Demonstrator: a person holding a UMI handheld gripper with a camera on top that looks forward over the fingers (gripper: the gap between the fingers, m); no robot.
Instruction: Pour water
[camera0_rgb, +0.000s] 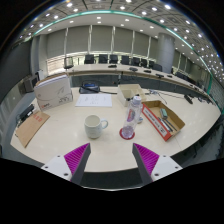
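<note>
Gripper (110, 160): fingers spread, holding nothing, aimed at table's middle.
Mug (94, 125): upright mid-table (60, 135), ready to receive.
Pink cup (129, 123): just beside mug, likely the pourer.

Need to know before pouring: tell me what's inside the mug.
Cannot tell: the mug shows only its outer wall and rim, so its inside is hidden. It stands ahead of the open gripper, beside the pink bottle.

Mug (94, 125) left of cup (128, 124), on table (70, 140)
</note>
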